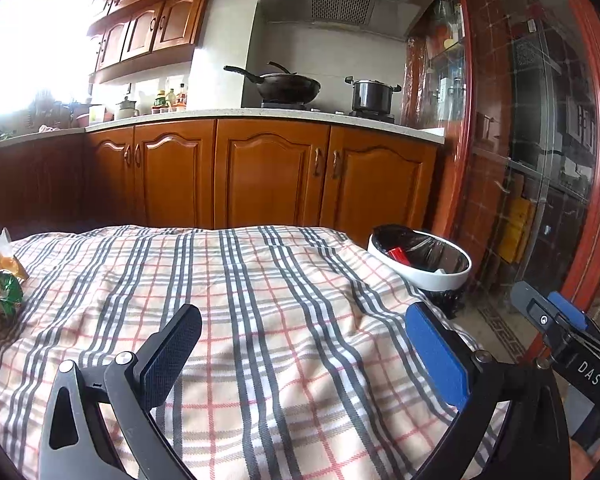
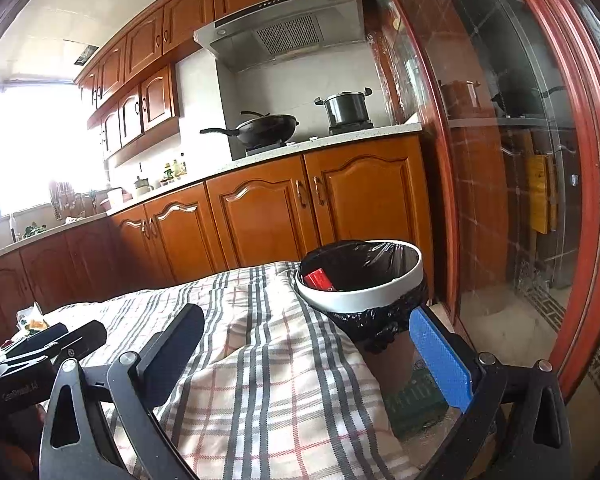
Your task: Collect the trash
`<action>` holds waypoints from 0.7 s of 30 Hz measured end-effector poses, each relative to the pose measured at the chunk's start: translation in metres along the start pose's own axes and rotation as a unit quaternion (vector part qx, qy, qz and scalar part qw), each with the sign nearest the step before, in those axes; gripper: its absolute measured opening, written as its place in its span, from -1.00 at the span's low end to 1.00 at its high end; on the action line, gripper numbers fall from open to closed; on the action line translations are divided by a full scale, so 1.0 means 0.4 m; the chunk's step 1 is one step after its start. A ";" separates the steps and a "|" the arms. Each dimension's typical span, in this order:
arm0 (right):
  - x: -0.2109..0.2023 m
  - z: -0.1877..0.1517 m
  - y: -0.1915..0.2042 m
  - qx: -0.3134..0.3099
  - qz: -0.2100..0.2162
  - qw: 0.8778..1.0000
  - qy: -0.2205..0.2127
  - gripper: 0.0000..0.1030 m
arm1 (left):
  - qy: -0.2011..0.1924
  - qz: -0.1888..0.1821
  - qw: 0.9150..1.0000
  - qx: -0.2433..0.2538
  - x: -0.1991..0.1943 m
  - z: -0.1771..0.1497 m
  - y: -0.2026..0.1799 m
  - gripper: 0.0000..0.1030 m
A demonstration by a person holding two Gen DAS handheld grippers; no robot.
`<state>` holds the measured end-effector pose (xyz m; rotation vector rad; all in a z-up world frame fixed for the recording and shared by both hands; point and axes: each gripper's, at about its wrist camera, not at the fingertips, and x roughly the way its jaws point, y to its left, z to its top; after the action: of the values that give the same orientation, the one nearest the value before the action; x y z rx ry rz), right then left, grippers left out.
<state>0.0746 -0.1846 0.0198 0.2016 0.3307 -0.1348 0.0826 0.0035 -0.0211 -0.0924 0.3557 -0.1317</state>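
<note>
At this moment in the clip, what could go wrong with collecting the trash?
1. The snack wrappers lie at the plaid cloth's far left edge, opposite the trash bin; a long carry could drop them.
2. The loose, wrinkled cloth may get pinched along with a wrapper.

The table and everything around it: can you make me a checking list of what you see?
Surface: table under a plaid cloth, rumpled.
Job's things: crumpled wrappers at the cloth's far left edge; white bin with black liner off the right side, a red packet already inside.
Clutter: nothing seen elsewhere on the cloth.
Grippers: left hand-held gripper open, empty, above the cloth; right hand-held gripper open, empty, near the bin.
Cables: nothing seen.
Surroundings: wooden cabinets, a wok and a pot on the stove, a glass door at right.
</note>
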 end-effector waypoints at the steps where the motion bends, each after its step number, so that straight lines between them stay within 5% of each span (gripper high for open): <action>1: 0.002 -0.003 0.002 -0.002 0.000 1.000 0.002 1.00 | 0.001 0.004 1.000 0.002 0.004 -0.002 0.001 0.99; 21: 0.014 -0.020 0.017 -0.015 0.008 1.000 0.019 1.00 | 0.003 0.023 1.000 0.010 0.035 -0.006 0.021 0.99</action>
<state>0.0787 -0.1767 0.0117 0.1779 0.3697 -0.1109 0.0958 0.0096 -0.0291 -0.0645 0.3626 -0.0897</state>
